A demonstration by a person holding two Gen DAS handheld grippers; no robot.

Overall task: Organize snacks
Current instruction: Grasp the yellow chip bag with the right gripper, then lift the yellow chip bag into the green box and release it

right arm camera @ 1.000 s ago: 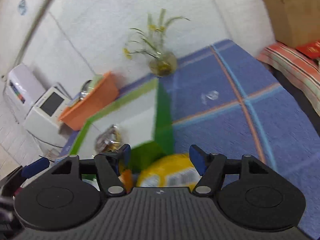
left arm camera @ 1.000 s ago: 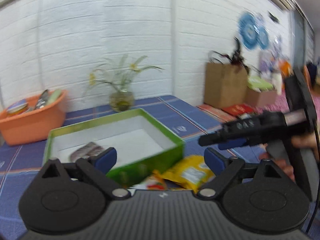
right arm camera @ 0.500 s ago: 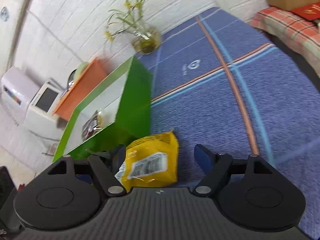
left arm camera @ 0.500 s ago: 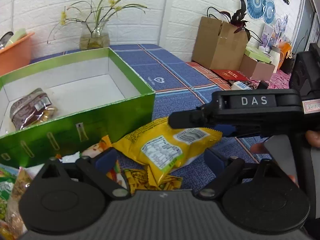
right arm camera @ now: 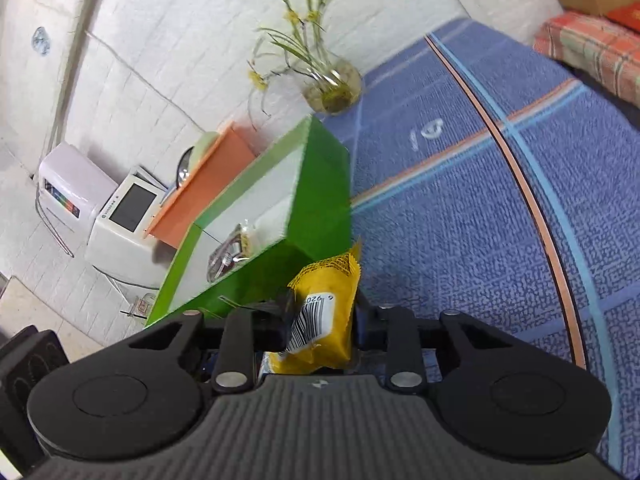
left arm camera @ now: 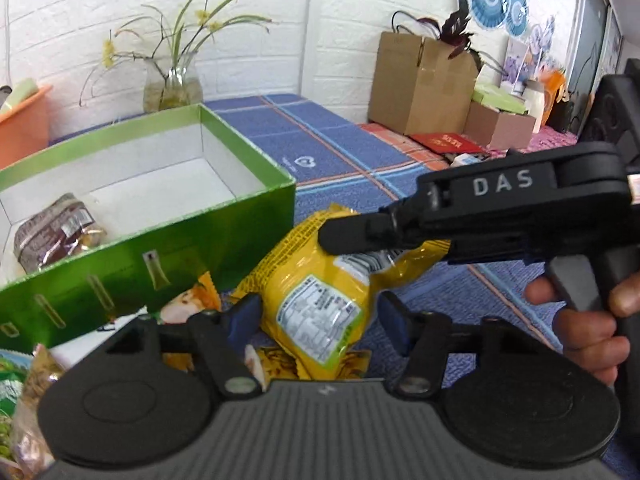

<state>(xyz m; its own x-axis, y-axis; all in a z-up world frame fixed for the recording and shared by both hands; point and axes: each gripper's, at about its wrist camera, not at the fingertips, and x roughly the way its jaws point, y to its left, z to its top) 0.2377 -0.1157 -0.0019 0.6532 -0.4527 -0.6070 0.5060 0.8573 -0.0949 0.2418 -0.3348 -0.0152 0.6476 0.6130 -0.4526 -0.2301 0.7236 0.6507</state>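
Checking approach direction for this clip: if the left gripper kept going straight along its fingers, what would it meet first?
The yellow snack bag lies between and just ahead of the left gripper's open fingers, so it would likely be hit first. The right gripper, already shut on that bag, comes next; depth is uncertain.

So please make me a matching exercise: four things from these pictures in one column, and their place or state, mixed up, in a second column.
1. yellow bag
2. brown pack
3. vase
4. left tool

a. open
b. inside the green box
c. by the white wall
d. gripped by the right tool

Pairs: 1-d, 2-b, 3-c, 4-a
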